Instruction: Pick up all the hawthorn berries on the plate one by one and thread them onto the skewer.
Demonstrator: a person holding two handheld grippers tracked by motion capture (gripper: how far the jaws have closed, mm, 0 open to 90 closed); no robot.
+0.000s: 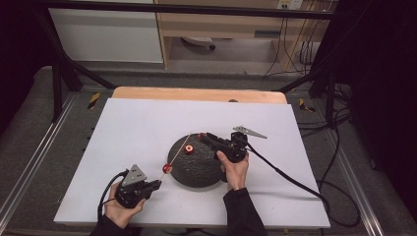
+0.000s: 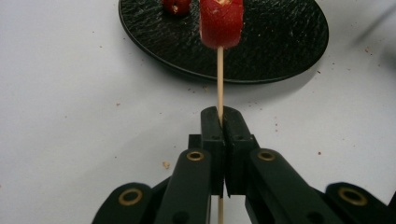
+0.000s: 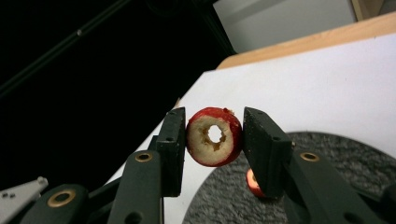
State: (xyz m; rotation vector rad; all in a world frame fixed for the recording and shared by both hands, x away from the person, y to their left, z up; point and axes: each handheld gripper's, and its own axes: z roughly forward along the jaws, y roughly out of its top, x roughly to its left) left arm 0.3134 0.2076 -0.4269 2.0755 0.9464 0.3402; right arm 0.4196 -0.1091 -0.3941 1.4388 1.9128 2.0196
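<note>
**Skewer Clamped Left, Cored Fruit Clamped Right**

High view. My left gripper (image 1: 156,184) sits near the front edge of the white table (image 1: 133,128), its jaws brought together on the near end of a thin wooden skewer (image 1: 178,152). The skewer runs up and to the right, over the black plate (image 1: 196,172). One red fruit piece (image 1: 167,168) is threaded on it just beyond my jaws, at the plate's left rim. A second red piece (image 1: 189,149) is near the skewer over the plate; I cannot tell whether it lies on the plate or is on the stick. My right gripper (image 1: 201,136) reaches in from the right above the plate's far side. What it carries is only a small red speck at the jaw tips.

Left gripper view. My jaws are pressed together on the skewer (image 2: 220,79), which rises straight from between them. The threaded fruit piece (image 2: 221,23) is cut off by the top edge, so the skewer's far tip is hidden. Another red piece (image 2: 176,5) lies on the plate (image 2: 280,42), also cropped.

Right gripper view. My jaws are clamped on a cored fruit ring (image 3: 214,136), pads touching both its sides, its hole facing the camera. Below, a further red piece (image 3: 252,183) on the plate (image 3: 224,196) is half hidden behind my right-hand jaw.
</note>
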